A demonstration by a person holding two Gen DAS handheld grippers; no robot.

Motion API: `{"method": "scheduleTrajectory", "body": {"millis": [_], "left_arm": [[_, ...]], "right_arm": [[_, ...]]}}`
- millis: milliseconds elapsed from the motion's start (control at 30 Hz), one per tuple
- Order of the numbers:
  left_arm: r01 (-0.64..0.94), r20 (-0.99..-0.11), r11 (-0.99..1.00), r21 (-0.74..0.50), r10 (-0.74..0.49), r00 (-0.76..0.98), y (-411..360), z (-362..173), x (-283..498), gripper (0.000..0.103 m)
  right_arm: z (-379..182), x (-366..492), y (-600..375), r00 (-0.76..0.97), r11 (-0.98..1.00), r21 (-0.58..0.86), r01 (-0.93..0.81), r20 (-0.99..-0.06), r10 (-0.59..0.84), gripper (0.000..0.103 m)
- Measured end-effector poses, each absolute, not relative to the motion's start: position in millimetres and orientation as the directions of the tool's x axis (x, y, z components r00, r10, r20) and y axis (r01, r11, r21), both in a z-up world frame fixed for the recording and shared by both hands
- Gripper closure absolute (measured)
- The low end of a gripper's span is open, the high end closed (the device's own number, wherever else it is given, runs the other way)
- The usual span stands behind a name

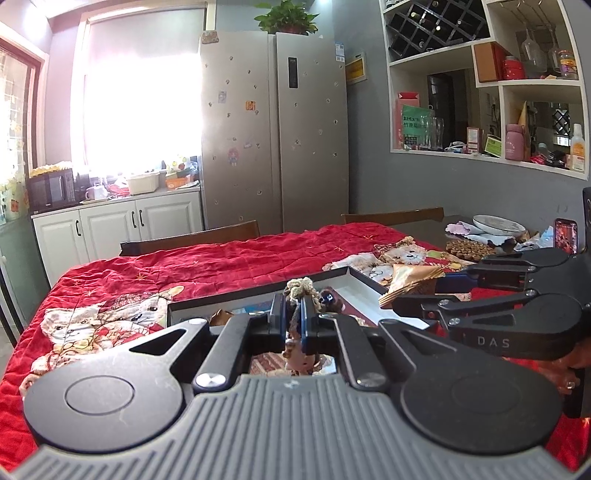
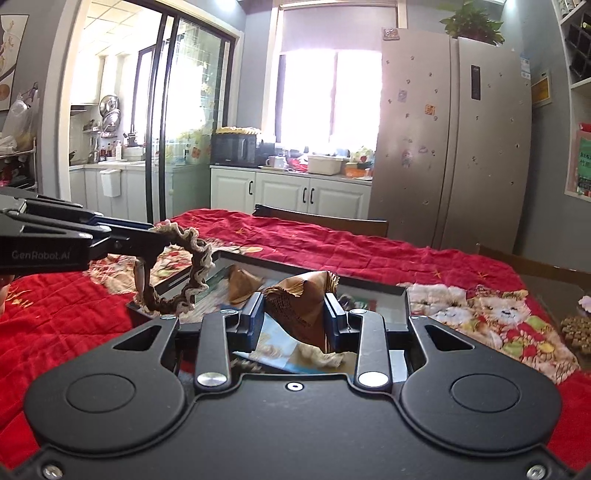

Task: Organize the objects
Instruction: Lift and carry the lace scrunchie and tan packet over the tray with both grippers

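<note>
Right wrist view: I have right gripper clamped on brown packet, left gripper pinching scrunchie; box at frame centre part-filled, both items unplaced

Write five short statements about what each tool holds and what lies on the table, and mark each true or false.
1. The left tool is shut on a frilly brown scrunchie. True.
2. The right tool is empty. False: its fingers clamp a brown pyramid-shaped wrapped snack.
3. A red quilt printed with cats covers the table. True.
4. The shallow box under both tools is closed with a lid. False: it lies open, and another brown wrapped snack shows inside it.
5. A green plant stands on top of the fridge. True.
</note>
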State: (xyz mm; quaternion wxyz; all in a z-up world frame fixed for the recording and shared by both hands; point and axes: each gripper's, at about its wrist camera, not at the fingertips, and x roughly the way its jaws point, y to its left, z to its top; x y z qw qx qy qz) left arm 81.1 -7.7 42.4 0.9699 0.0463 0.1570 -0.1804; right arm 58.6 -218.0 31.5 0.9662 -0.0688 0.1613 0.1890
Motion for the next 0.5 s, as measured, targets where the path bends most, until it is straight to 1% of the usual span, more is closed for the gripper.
{"method": "scheduleTrajectory", "body": {"millis": [133, 500], "left_arm": [[0.357, -0.325, 0.933, 0.04, -0.326, 0.888, -14, 43, 95, 0.094], [0.317, -0.356, 0.948, 0.024, -0.288, 0.889, -29, 37, 143, 0.094]], "right_arm": [[35, 76, -217, 0.888, 0.924, -0.101, -0.369, -0.331, 0.318, 0.071], [40, 135, -225, 0.904, 0.943, -0.091, -0.321, -0.325, 0.276, 0.071]]}}
